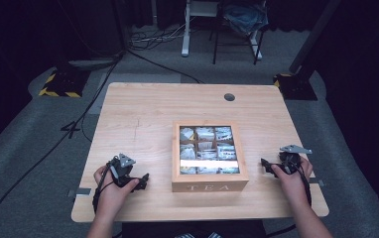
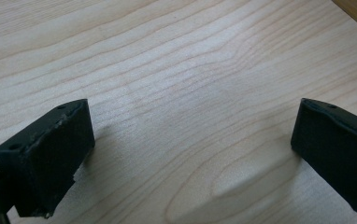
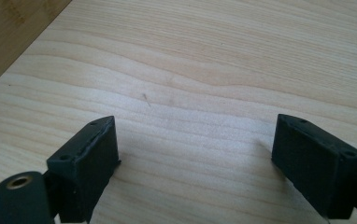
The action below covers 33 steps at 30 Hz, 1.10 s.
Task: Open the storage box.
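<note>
The wooden table [image 1: 143, 114] takes up most of the high view, a pale slab with a round cable hole [image 1: 229, 97] near its far edge at about 1 o'clock from the centre. Just below the centre, toward 6 o'clock, sits the tea box [image 1: 210, 186], a square wooden case with "TEA" on its near wall and a glazed lid [image 1: 208, 148] through which 9 compartments of paper tea sachets [image 1: 205, 133] show; a bright glare stripe crosses the glass. It looks stiff and moderately heavy, with smooth walls that may slide on the grain, and the pane is the fragile part, so the wooden frame or the lid's front edge seems the safer place to take hold, never the glass. The left gripper [image 1: 141, 179] rests at 9 o'clock from the box, near its left wall but apart from it; the left gripper view shows its 2 jaws wide apart over bare wood. The right gripper [image 1: 267, 165] sits at 3 o'clock, also apart, its jaws equally spread with nothing between them.
</note>
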Available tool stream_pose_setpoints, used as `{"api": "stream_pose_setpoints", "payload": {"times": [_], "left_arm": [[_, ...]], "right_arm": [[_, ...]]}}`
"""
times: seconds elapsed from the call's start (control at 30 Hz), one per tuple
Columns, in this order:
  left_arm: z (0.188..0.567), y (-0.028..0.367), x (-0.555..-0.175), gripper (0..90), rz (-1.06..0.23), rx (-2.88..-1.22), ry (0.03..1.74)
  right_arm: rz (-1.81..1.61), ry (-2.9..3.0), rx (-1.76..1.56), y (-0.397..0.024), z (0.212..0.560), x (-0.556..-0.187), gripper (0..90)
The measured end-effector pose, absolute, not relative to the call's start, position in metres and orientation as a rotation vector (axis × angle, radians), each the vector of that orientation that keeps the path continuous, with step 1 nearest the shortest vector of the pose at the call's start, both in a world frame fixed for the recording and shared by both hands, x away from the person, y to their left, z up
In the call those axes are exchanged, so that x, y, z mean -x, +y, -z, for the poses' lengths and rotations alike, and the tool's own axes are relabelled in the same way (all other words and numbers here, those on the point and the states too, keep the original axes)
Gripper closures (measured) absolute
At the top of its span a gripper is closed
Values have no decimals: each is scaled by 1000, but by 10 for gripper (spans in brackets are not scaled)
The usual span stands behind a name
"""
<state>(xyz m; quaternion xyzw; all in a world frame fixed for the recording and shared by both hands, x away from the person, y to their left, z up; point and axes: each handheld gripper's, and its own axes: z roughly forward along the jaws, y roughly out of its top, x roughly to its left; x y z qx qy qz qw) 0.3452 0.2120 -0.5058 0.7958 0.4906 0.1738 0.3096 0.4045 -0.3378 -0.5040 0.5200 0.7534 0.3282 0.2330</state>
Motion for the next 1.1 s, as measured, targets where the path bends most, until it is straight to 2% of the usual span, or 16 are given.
{"api": "stream_pose_setpoints", "payload": {"times": [0.77,0.87,0.93,1.1], "left_arm": [[506,212,-350,3,-445,-2124,1251],[506,212,-350,3,-448,-2130,1241],[506,212,-350,3,-447,-2131,1238],[506,212,-350,2,-446,-2130,1239]], "right_arm": [[-916,2096,-1401,-345,504,-399,163],[-925,2095,-1398,-346,504,-399,209],[-930,2111,-1387,-349,501,-399,310],[-968,2128,-1387,-350,491,-395,333]]}}
